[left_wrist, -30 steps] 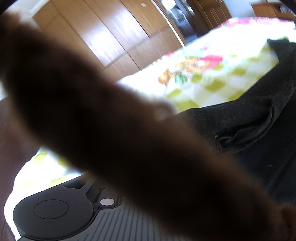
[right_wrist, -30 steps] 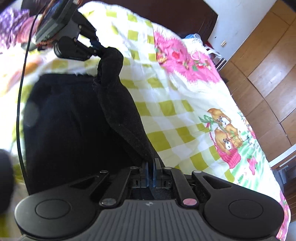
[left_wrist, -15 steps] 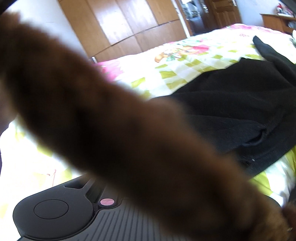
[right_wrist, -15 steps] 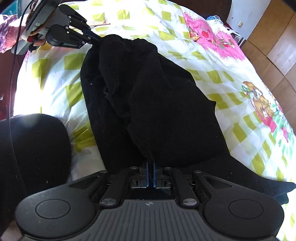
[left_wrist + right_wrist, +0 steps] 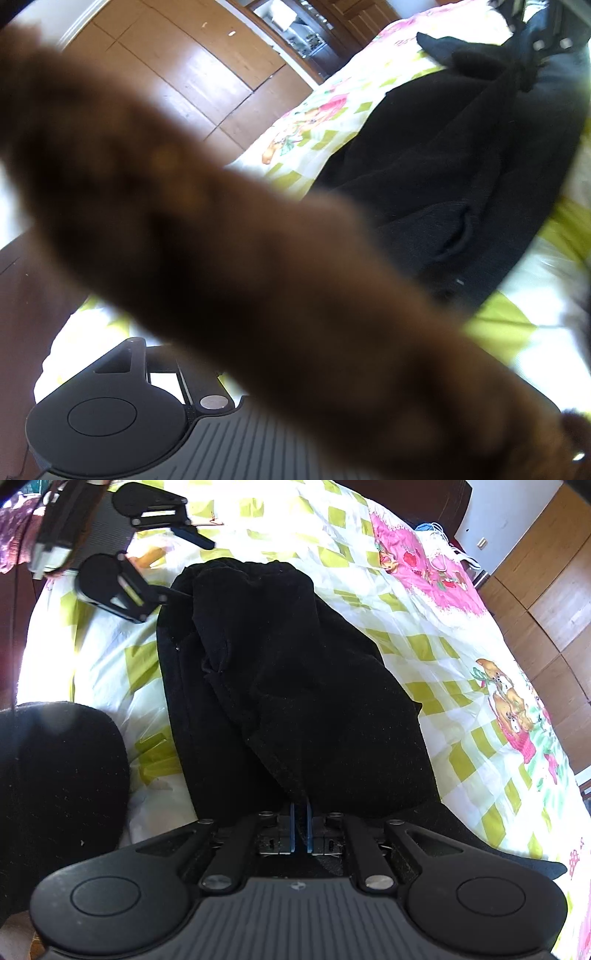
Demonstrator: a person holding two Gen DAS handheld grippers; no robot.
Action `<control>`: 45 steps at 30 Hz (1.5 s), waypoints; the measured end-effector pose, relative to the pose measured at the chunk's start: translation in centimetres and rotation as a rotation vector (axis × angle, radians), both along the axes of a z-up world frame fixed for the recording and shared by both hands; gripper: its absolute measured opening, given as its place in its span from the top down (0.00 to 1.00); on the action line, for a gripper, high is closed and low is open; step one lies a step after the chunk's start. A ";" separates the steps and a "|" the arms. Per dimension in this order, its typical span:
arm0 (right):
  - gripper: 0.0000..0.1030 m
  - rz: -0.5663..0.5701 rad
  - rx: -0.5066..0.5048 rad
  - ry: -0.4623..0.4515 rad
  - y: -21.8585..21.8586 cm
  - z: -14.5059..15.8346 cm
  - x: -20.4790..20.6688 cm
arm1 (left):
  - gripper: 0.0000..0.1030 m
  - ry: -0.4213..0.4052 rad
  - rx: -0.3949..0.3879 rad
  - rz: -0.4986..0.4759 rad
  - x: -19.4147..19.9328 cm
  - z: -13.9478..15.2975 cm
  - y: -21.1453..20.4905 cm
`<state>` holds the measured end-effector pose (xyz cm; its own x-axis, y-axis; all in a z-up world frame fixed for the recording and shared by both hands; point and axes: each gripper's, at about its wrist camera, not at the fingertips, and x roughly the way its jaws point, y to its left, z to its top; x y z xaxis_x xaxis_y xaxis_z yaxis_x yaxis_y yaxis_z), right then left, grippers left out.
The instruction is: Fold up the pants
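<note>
The black pants [image 5: 295, 686] lie folded over on the checked bedspread [image 5: 436, 635]; they also show in the left wrist view [image 5: 461, 155]. My right gripper [image 5: 300, 825] is shut on the pants' near edge, cloth pinched between its blue pads. My left gripper [image 5: 192, 568] is open at the pants' far end, its fingers [image 5: 195, 537] spread apart just off the cloth. In the left wrist view a blurred brown furry strip [image 5: 240, 258] covers most of the lens and hides the left fingers.
A black cushion-like shape [image 5: 55, 786] sits at the bed's near left edge. Wooden wardrobe doors [image 5: 177, 74] stand beyond the bed. A dark headboard [image 5: 406, 498] is at the far end. White cables lie near the pink print [image 5: 439, 561].
My left gripper has let go of the pants' far end and opened; the lifted cloth has dropped flat. My right gripper stays shut on the near edge.
</note>
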<state>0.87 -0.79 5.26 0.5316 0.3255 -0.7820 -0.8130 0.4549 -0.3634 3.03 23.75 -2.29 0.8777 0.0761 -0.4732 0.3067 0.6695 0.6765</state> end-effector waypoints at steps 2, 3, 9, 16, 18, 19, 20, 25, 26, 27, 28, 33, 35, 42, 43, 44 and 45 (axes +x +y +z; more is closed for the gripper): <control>0.79 -0.002 0.002 0.002 -0.1 0.0 0.0 | 0.45 -0.008 -0.017 0.005 1.0 0.3 0.0; 0.79 -0.003 0.002 0.003 -0.1 0.0 0.0 | 0.62 -0.001 -0.033 0.009 1.5 0.6 0.0; 0.79 -0.035 0.052 0.001 -0.4 3.3 -0.3 | 0.90 0.020 0.005 -0.002 1.8 1.1 0.3; 0.79 -0.003 0.072 0.064 1.2 1.4 -1.9 | 0.90 -0.009 -0.026 0.065 0.4 1.7 2.3; 0.79 -0.020 0.025 0.092 2.1 -2.2 -1.8 | 0.90 0.057 0.015 0.058 0.4 -1.1 1.9; 0.77 -0.034 0.015 0.112 2.4 -3.3 -1.7 | 0.90 0.069 0.036 0.047 0.2 -2.0 1.6; 0.77 -0.020 -0.004 0.100 2.7 -4.0 -1.9 | 0.89 0.066 0.042 0.052 -0.1 -2.4 1.4; 0.76 -0.056 0.086 0.103 1.2 -0.9 -1.8 | 0.86 0.066 -0.026 0.101 -0.6 -0.5 1.9; 0.74 -0.079 0.116 0.110 0.4 0.1 -1.7 | 0.85 0.069 -0.037 0.104 -0.8 0.1 1.8; 0.73 -0.107 0.144 0.114 -0.6 1.0 -1.5 | 0.85 0.067 -0.043 0.105 -1.1 0.5 1.6; 0.73 -0.139 0.164 0.108 -1.5 1.8 -1.5 | 0.85 0.063 -0.052 0.109 -1.3 1.0 1.6; 0.68 -0.354 0.202 0.071 -5.9 4.2 2.1 | 0.85 0.078 -0.155 0.120 -1.8 3.7 0.6; 0.66 -0.470 0.217 0.072 -8.1 4.2 5.1 | 0.85 0.074 -0.206 0.082 -1.6 5.0 -1.1; 0.63 -0.846 0.409 0.113 -17.5 2.0 16.8 | 0.84 0.152 -0.409 -0.171 1.7 6.2 -11.4; 0.63 -0.896 0.435 0.115 -18.8 1.5 18.2 | 0.84 0.169 -0.424 -0.204 2.3 5.8 -13.1; 0.63 -0.941 0.465 0.121 -20.4 1.2 19.6 | 0.84 0.182 -0.434 -0.227 2.9 5.4 -14.6; 0.63 -0.977 0.497 0.137 -21.7 0.8 21.0 | 0.84 0.198 -0.446 -0.243 3.5 4.9 -15.9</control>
